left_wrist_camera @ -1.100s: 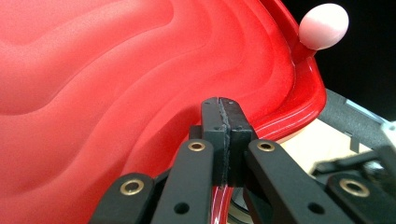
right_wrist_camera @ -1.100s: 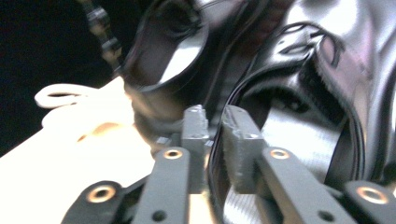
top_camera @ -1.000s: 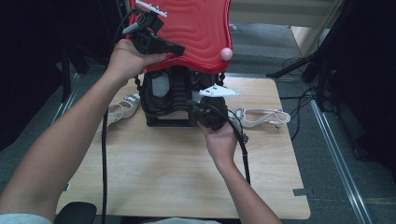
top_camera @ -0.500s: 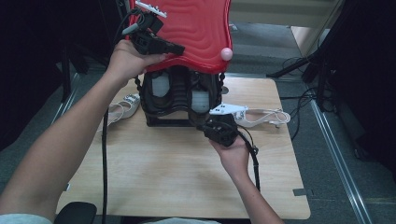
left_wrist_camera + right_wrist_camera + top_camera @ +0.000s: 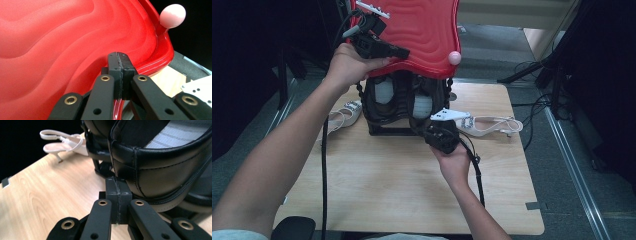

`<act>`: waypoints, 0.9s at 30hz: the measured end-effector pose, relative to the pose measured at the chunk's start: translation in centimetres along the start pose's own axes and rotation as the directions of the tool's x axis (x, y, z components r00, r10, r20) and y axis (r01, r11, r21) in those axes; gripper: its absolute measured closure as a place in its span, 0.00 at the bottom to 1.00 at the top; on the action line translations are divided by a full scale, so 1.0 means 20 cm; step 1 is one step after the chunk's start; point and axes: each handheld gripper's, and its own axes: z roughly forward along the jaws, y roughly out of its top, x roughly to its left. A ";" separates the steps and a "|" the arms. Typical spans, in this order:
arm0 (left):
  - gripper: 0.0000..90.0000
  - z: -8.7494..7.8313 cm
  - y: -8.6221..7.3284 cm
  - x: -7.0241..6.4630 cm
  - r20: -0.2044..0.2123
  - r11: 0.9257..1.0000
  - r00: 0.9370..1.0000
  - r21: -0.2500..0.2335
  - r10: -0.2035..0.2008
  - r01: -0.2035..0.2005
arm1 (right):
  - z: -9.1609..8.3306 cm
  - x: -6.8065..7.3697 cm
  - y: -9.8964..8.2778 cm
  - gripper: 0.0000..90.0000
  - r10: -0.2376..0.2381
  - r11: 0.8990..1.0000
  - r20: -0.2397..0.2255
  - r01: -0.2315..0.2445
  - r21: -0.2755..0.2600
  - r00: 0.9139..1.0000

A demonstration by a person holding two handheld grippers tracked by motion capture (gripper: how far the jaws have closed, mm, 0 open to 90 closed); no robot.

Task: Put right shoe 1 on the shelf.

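Note:
A wavy red lid point(image 5: 417, 30) with a pink knob point(image 5: 454, 57) is tilted up over a black rack point(image 5: 387, 131) that holds black shoes point(image 5: 384, 100) with pale insoles. My left gripper point(image 5: 399, 51) is shut on the lid's lower rim. In the left gripper view the jaws point(image 5: 119, 56) are pressed together against the red lid point(image 5: 62, 50), below the pink knob point(image 5: 172, 15). My right gripper point(image 5: 429, 131) sits at the rack's front right corner. Its shut tips point(image 5: 117, 180) are just beneath the heel of a black shoe point(image 5: 160, 170), with nothing seen between them.
One white slingback sandal point(image 5: 492, 125) lies on the wooden table point(image 5: 387, 190) right of the rack, also seen as a white sandal point(image 5: 65, 142) past my right jaws. Another white sandal point(image 5: 342, 112) lies left of the rack. Cables trail across the table and the dark floor.
My right gripper drew back from the rack toward the right front, then edged in again to the rack's front right corner. The left gripper and the lid have stayed put.

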 end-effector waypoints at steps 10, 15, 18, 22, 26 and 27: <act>1.00 0.00 0.00 0.00 0.009 1.000 1.000 -0.001 -0.001 0.001 | 0.07 -0.06 0.12 1.00 0.059 0.997 0.044 -0.056 -0.053 0.997; 1.00 0.00 0.00 0.01 0.013 1.000 1.000 -0.003 -0.008 0.008 | 0.10 -0.11 0.16 1.00 0.059 0.998 0.049 -0.057 -0.038 0.997; 1.00 0.00 0.00 0.01 0.012 1.000 1.000 -0.003 -0.007 0.007 | 0.11 -0.13 0.17 1.00 0.063 0.998 0.056 -0.062 -0.024 0.996; 1.00 0.00 0.00 0.01 0.013 1.000 1.000 -0.005 -0.012 0.012 | 0.12 -0.19 0.16 1.00 0.104 0.995 0.036 -0.104 -0.004 0.994; 0.90 -0.01 0.00 0.02 0.046 0.999 0.998 -0.011 -0.031 0.031 | 0.08 -0.16 0.14 1.00 0.092 0.996 0.008 -0.092 -0.010 0.996; 0.89 -0.02 0.00 0.02 0.044 1.000 0.999 -0.010 -0.028 0.028 | 0.06 -0.16 0.13 1.00 0.086 0.996 -0.008 -0.086 -0.010 0.996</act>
